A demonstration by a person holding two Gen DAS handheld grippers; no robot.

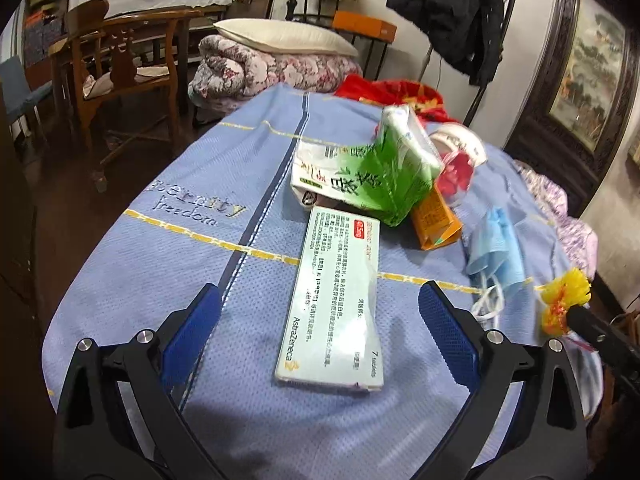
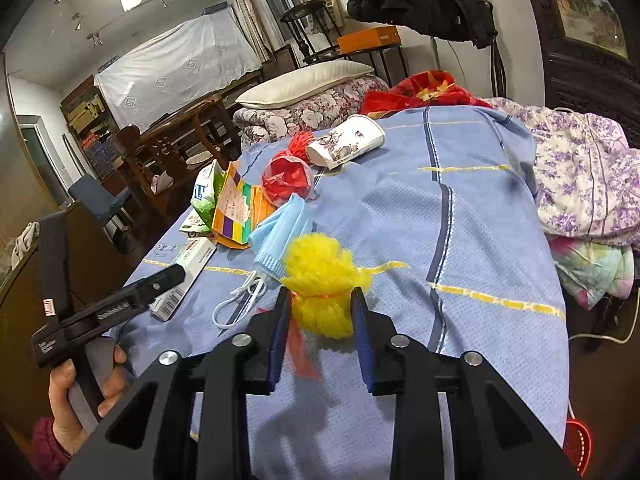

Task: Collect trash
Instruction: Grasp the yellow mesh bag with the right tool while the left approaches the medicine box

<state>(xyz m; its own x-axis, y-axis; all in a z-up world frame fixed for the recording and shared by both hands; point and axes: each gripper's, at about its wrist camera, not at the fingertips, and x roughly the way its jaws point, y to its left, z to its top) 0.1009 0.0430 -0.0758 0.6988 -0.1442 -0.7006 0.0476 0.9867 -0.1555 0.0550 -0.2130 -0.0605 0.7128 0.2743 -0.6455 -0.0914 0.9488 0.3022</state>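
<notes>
Trash lies on a blue bedsheet (image 1: 160, 272). In the left wrist view my left gripper (image 1: 320, 292) is open, its blue pads on either side of a long white medicine box (image 1: 332, 300) without touching it. Beyond the box are a green tea packet (image 1: 384, 176), an orange packet (image 1: 434, 220), a red net ball (image 1: 456, 176), a paper cup (image 1: 460, 144) on its side and a blue face mask (image 1: 496, 252). My right gripper (image 2: 320, 294) is shut on a yellow pompom (image 2: 320, 268), just in front of the mask (image 2: 280, 232).
A folded floral quilt with a pillow (image 1: 280, 36) and a red blanket (image 1: 396, 92) lie at the far end of the bed. A purple floral quilt (image 2: 580, 176) is heaped on the right. A wooden chair (image 1: 120, 64) stands left of the bed. A hand (image 2: 76, 392) holds the left gripper's handle.
</notes>
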